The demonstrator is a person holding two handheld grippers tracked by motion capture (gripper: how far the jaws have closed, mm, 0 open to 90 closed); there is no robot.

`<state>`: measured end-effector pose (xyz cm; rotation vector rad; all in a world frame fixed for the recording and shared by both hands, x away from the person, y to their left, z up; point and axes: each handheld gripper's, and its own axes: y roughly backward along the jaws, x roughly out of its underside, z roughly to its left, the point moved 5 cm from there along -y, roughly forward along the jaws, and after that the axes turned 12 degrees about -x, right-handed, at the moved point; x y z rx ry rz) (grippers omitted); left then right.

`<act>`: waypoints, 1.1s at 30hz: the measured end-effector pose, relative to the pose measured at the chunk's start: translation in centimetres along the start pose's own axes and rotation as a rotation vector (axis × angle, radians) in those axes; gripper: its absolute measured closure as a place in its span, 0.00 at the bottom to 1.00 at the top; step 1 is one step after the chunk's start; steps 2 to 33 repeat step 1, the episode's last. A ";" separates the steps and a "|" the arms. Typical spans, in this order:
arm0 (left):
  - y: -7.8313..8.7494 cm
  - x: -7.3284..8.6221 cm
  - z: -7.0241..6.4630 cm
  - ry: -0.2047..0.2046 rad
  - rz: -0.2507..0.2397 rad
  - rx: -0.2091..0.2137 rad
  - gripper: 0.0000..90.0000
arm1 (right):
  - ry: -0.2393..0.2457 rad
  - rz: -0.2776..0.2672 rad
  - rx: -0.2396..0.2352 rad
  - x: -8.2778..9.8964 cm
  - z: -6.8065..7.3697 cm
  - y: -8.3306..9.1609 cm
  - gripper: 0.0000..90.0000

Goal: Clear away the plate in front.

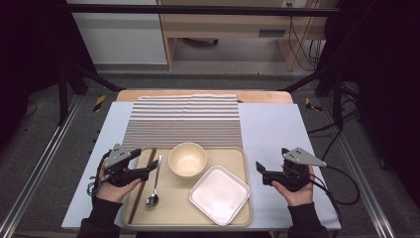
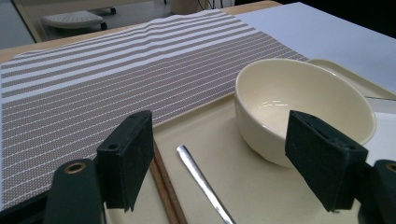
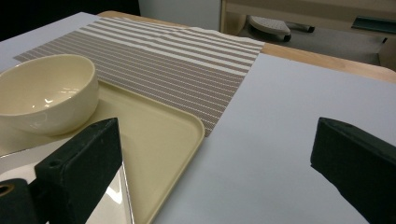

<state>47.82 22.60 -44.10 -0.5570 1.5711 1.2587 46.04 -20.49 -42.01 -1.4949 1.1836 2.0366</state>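
**One tray, one bowl, one plate, one spoon, a pair of chopsticks**

A single beige tray (image 1: 237,210) lies at the near edge of the table, on a pale blue sheet (image 1: 270,129). On it I count one cream bowl (image 1: 187,159), one white square plate (image 1: 219,194), one metal spoon (image 1: 154,184) and one pair of brown chopsticks (image 1: 142,184). The bowl stands at the far middle of the tray; the plate lies just beside it, nearer the person and turned cornerwise. The spoon lies lengthwise on the left part of the tray, its bowl end nearest the person, and the chopsticks lie close along its left side, near the tray's left rim. Beyond the tray, one striped placemat (image 1: 184,121) is spread flat, its near edge meeting the tray's far rim.

There are two grippers, one in each hand. The left gripper (image 1: 151,171) hovers over the tray's left edge, above the chopsticks and the spoon's handle; in the left gripper view its jaws stand wide apart with nothing gripped, the spoon handle and chopsticks lying below the gap. The right gripper (image 1: 259,168) rests over the blue sheet just right of the tray, and its jaws also stand released, holding nothing.
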 end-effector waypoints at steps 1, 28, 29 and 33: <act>0.0 0.0 0.0 0.000 0.000 0.000 0.26 | 0.000 0.000 0.000 0.0 0.0 0.0 0.03; 0.0 0.0 0.0 0.000 0.000 0.000 0.26 | 0.000 0.000 0.000 0.0 0.0 0.0 0.03; 0.0 0.0 0.0 0.000 0.000 0.000 0.26 | 0.000 0.000 0.000 0.0 0.0 0.0 0.03; 0.0 0.0 0.0 0.000 0.000 0.000 0.26 | 0.000 0.000 0.000 0.0 0.0 0.0 0.03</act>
